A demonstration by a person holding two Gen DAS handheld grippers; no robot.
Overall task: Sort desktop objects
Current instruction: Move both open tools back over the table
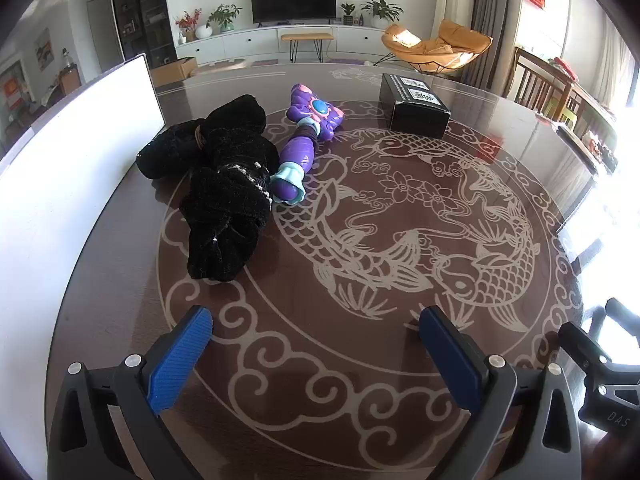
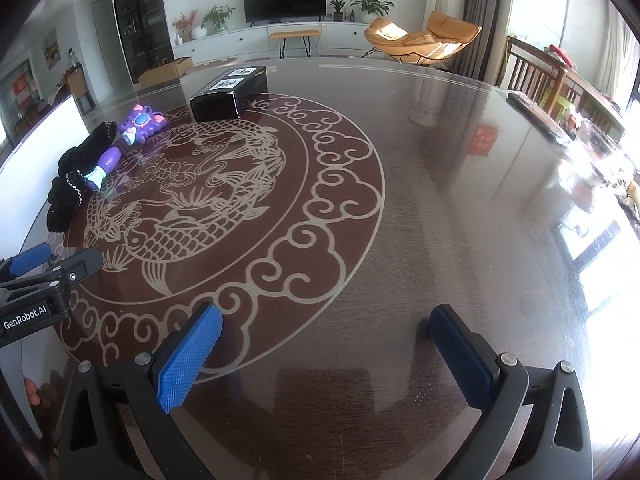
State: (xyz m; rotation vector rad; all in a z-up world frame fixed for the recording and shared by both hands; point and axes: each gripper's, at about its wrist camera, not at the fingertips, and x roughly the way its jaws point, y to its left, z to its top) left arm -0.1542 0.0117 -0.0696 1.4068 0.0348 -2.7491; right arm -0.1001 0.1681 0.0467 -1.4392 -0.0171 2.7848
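Observation:
A black fuzzy cloth bundle (image 1: 224,188) lies on the dark round table (image 1: 360,360), left of centre. A purple toy wand (image 1: 304,136) with a butterfly head rests against its right side. A black box (image 1: 414,106) stands farther back. My left gripper (image 1: 316,344) hovers low over the table in front of them, open, nothing between its blue pads. From the right wrist, the bundle (image 2: 66,188), wand (image 2: 124,140) and box (image 2: 230,94) sit far left. My right gripper (image 2: 326,340) is open and empty over bare table, with the left gripper (image 2: 48,268) beside it.
A white board (image 1: 60,184) stands along the table's left edge, right behind the bundle. The table bears a pale fish and cloud pattern (image 1: 420,220). Wooden chairs (image 1: 540,84) and a cluttered side table sit at the right. A TV unit and an orange lounge chair are beyond.

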